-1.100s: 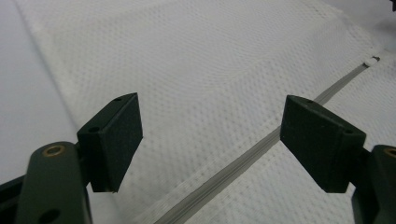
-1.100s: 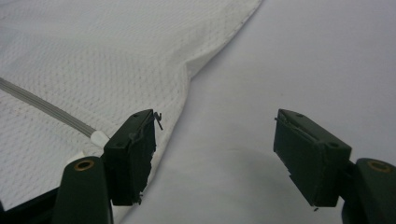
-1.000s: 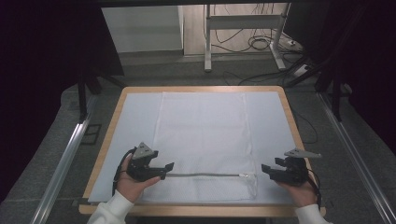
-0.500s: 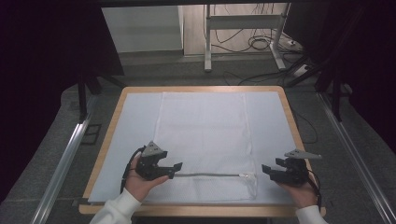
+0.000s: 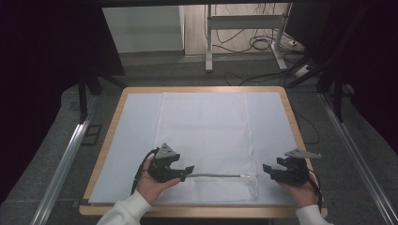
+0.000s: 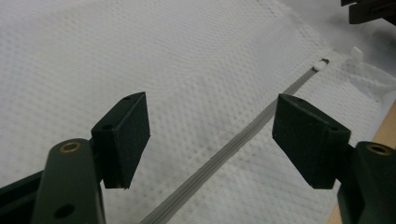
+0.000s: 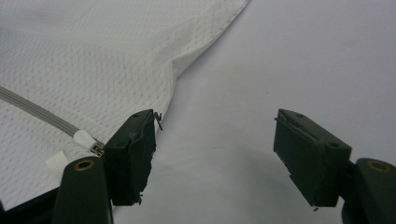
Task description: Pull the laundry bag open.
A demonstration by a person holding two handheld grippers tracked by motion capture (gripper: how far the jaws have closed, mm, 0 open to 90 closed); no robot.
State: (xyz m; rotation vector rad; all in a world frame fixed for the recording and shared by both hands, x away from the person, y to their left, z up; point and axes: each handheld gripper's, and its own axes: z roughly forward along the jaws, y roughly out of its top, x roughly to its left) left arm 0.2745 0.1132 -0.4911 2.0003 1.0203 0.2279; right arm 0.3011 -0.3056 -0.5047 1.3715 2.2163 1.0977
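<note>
— Where does it stand?
— Both empty: left claw [image 6: 212, 140] spread wide astride the zipper [image 6: 243, 140] of the mesh bag [image 5: 206, 136]; right claw [image 7: 215, 156] wide, slider [image 7: 86, 139] just beside its jaw.
— Next?
— Probably pinching the slider, bracing the fabric.

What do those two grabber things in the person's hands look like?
Both are black. The left gripper and the right gripper each carry a grey three-cornered plate on top and trail a black cable. Each has two blocky black jaws with flat pads. The person wears white sleeves.
</note>
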